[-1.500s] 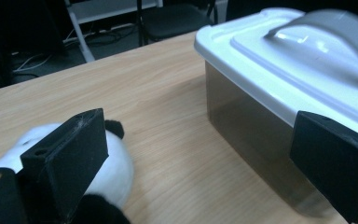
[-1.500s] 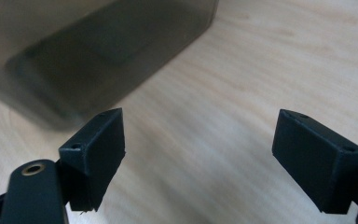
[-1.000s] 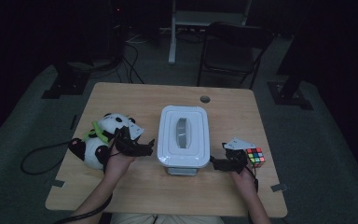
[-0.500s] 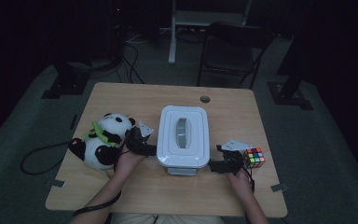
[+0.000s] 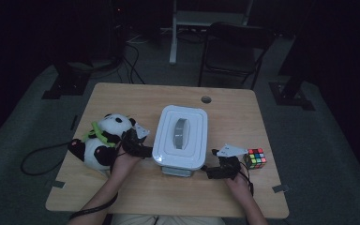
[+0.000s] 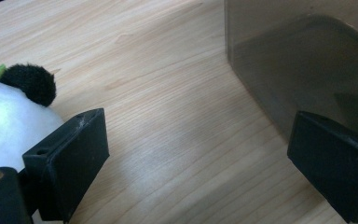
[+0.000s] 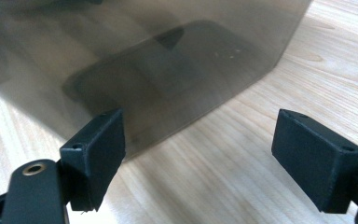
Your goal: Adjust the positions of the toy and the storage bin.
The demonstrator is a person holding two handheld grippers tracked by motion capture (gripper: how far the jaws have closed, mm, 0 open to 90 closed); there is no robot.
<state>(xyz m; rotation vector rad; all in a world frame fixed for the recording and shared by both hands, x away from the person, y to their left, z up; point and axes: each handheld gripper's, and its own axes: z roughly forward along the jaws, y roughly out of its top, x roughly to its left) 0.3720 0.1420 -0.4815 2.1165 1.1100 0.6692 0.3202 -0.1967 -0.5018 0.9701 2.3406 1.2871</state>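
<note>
The step in hand is judged to be an approach to the box (image 5: 180, 137) from both sides, no grasp being yet made; the next move would call for each gripper to be brought onto a side wall or under the lid rim before any lift. All places are given relative to the box, which stands closed near the middle of the table (image 5: 122, 98).

Left of the box a panda (image 5: 101, 143) is laid. Between panda and box the left gripper (image 5: 139, 149) is held, just beside the left wall; its jaws are spread wide with bare wood between them, the smoky wall (image 6: 303, 70) being seen next to one jaw.

At the box's near right corner the right gripper (image 5: 215, 169) is held, jaws likewise spread and empty, one jaw set before the wall (image 7: 158, 60). Farther right a cube (image 5: 255, 158) is left untouched.
</note>
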